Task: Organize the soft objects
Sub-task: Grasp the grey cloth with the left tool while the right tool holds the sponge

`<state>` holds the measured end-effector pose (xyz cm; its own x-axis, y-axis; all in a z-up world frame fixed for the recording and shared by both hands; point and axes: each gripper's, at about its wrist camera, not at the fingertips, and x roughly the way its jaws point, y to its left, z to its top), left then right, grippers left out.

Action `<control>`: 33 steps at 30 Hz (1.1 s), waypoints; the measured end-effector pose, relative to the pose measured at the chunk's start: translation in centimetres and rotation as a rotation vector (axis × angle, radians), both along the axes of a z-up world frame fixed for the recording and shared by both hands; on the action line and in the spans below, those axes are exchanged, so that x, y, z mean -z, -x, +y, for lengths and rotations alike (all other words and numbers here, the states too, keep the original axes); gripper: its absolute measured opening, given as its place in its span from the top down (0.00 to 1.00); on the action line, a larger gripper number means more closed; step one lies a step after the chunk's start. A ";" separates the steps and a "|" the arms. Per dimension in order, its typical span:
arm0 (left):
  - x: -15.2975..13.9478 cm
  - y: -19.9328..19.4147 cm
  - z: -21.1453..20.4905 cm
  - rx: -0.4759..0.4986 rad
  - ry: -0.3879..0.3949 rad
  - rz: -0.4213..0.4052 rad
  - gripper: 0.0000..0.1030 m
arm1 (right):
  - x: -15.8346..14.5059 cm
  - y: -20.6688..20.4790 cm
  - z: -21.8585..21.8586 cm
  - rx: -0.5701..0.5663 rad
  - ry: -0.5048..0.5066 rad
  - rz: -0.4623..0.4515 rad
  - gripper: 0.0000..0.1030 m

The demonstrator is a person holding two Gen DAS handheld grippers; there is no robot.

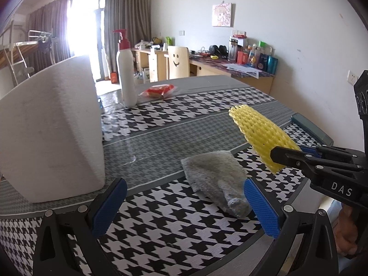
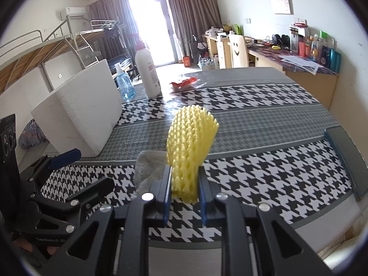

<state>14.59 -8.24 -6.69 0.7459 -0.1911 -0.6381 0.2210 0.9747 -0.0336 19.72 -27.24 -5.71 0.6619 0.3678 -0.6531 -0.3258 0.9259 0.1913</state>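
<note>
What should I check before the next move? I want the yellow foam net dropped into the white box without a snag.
1. Right claw shut on the foam net: ok, both pads press its lower end.
2. Net off the table: ok, it is held up in the air.
3. Left claw free: ok, open with nothing between its fingers.
4. Grey cloth not caught up: ok, it lies flat on the table, apart from the net.
5. White box open on top: cannot tell, only its side walls show.
6. Way to the box clear: ok, the bottle stands behind it.
</note>
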 end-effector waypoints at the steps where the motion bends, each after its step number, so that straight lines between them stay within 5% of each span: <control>1: 0.1 -0.1 -0.2 0.005 -0.003 0.003 0.01 | 0.1 0.0 -0.2 0.004 -0.002 0.001 0.76; 23: 2.1 -3.0 -4.0 0.031 -0.048 0.089 0.01 | 1.2 0.2 -3.5 0.052 -0.035 0.016 0.76; 33: 3.2 -4.3 -4.9 0.029 -0.057 0.133 0.14 | 1.3 0.4 -3.9 0.047 -0.051 0.020 0.76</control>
